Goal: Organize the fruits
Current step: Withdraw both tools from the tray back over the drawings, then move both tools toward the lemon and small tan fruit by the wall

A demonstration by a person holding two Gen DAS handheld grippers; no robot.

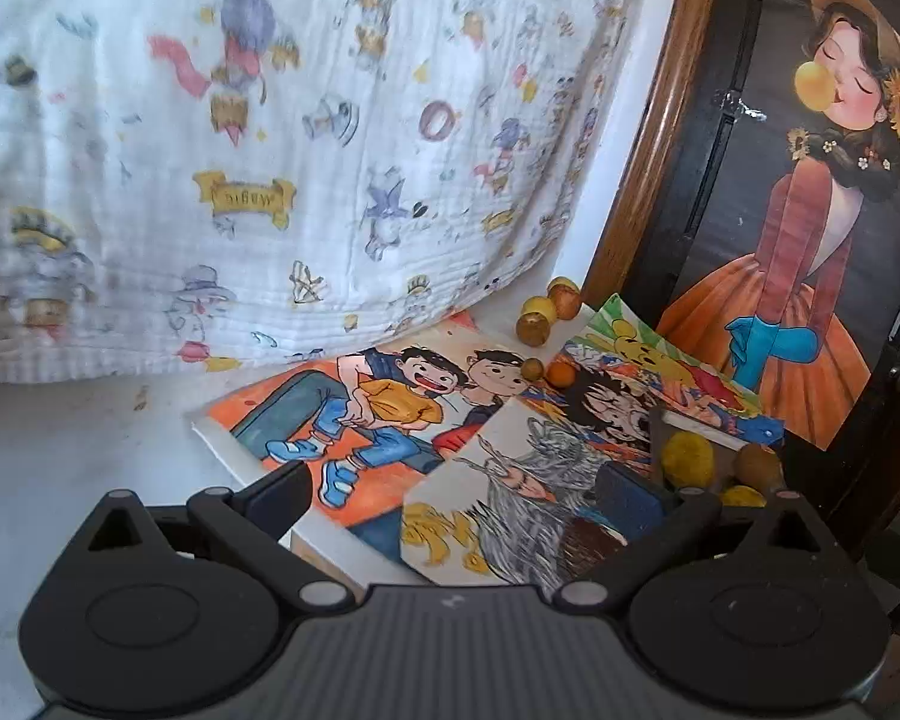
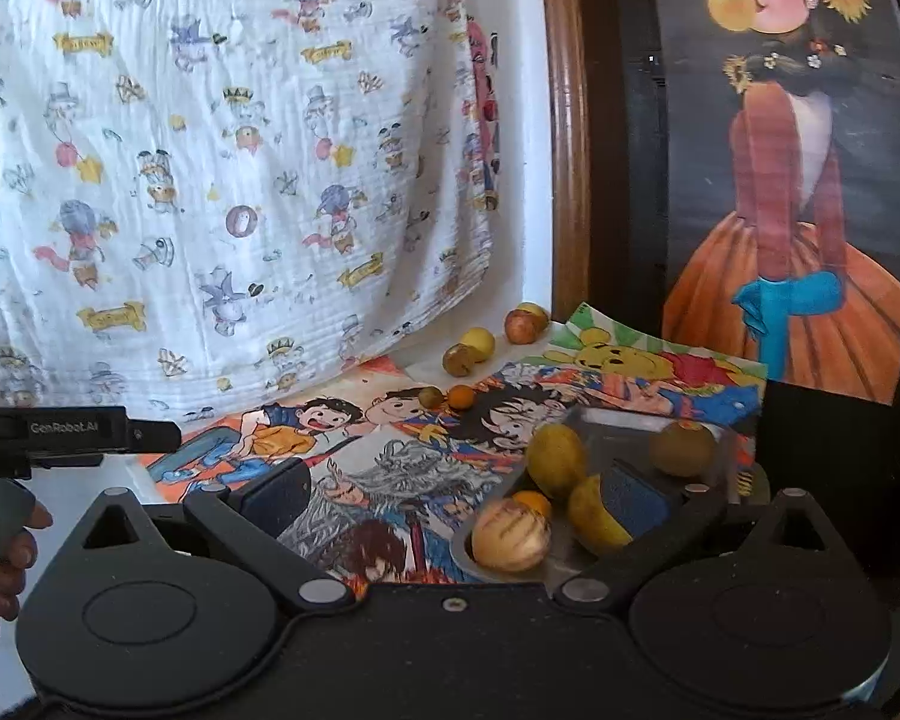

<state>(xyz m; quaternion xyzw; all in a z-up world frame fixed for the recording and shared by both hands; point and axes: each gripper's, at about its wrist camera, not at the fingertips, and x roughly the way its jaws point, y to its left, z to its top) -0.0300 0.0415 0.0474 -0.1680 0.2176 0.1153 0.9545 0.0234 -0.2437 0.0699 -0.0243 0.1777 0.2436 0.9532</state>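
With both claws spread wide and holding nothing, my worry is knocking fruit off while reaching.
Metal tray (image 2: 576, 420) under my right gripper (image 2: 459, 495) holds several fruits; loose fruits (image 2: 477, 343) sit far back by the cloth (image 2: 210, 150). Left gripper (image 1: 459, 489) hovers over drawings (image 1: 354, 414); round fruits may roll away.
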